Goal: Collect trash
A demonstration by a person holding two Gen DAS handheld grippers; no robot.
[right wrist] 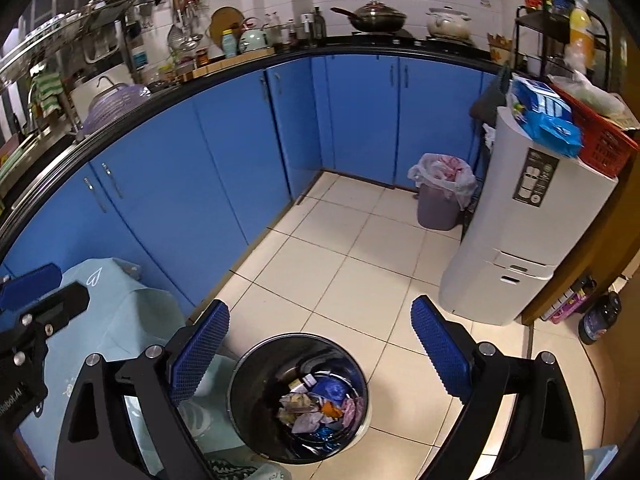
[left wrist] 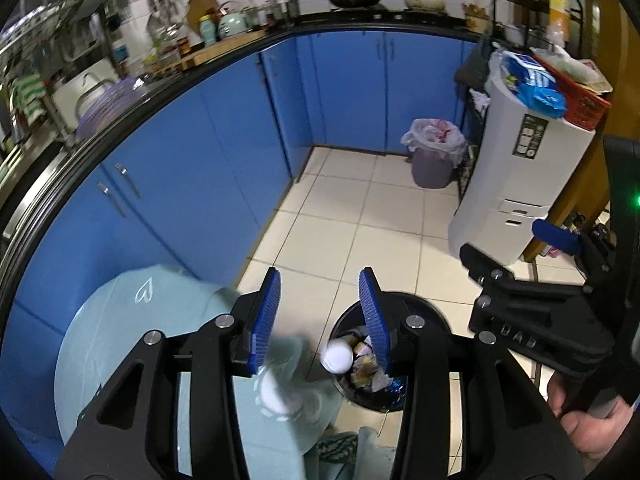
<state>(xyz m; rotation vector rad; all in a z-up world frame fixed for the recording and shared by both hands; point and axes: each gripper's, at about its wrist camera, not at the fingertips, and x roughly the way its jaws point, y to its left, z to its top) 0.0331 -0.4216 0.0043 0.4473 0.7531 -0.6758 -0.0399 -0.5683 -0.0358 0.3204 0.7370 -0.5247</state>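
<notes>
Blue kitchen cabinets (right wrist: pixel 224 152) ring a tiled floor (right wrist: pixel 340 264); both grippers' jaws stand apart and empty above the black trash bin (right wrist: pixel 240 392), right gripper (right wrist: pixel 320 364) wider than left gripper (left wrist: pixel 322 320), beside which a white cup (left wrist: pixel 338 356) is falling.

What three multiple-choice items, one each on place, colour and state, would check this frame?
1. Where does the black bin stand?
A. on the tiled floor
B. on the counter
C. inside a cabinet

2. What colour are the cabinet doors?
A. white
B. blue
C. green

3. How is the right gripper?
A. shut on a cup
B. shut on nothing
C. open, empty

Key: 1 A, floor tiles surround it; 2 B, every door is blue; 3 C, pads wide apart with only the bin seen between.
</notes>
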